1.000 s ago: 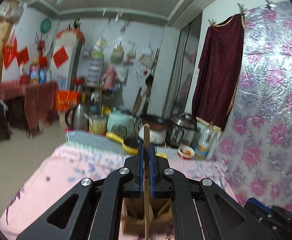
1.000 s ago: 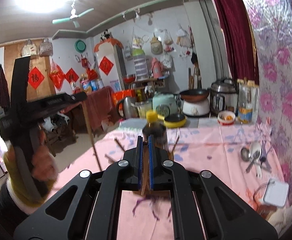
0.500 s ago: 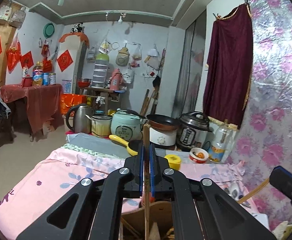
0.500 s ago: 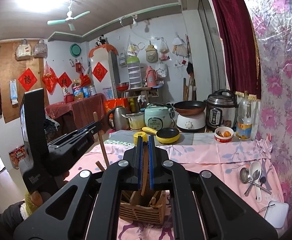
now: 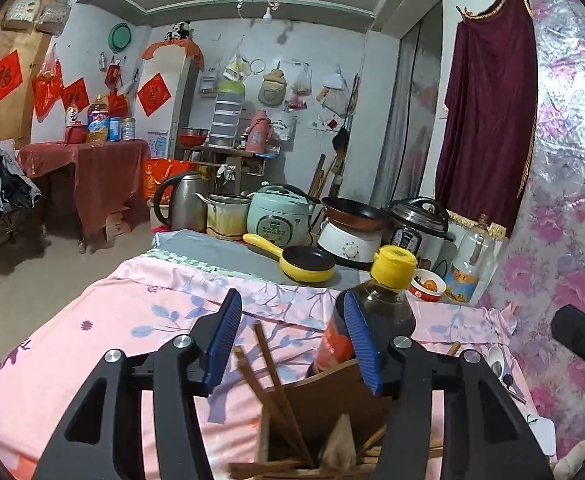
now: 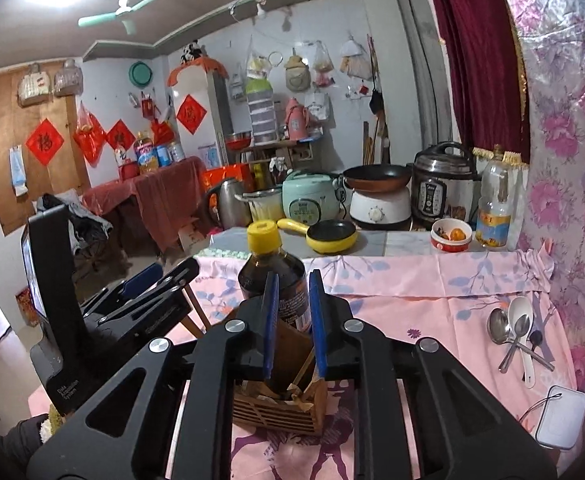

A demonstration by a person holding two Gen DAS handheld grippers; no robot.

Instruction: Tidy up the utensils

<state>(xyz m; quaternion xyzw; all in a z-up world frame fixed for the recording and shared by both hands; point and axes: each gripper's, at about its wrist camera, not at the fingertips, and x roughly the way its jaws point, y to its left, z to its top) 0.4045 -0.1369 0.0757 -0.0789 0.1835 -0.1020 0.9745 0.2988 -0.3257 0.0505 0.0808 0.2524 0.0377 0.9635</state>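
A wooden utensil holder stands on the pink cloth and holds several wooden chopsticks; it also shows in the left wrist view. My left gripper hovers just above the holder, jaws wide open and empty. My right gripper is above the same holder, jaws parted and empty. Several spoons lie on the cloth at the right.
A dark sauce bottle with a yellow cap stands right behind the holder. Pots, a kettle, cookers, a yellow pan and a small bowl crowd the table's far end. A white case lies at the right front. A floral wall is on the right.
Both grippers were shut on a wooden chopstick each; both have opened and the chopsticks now stand in the holder. The left gripper has come down closer to the holder.
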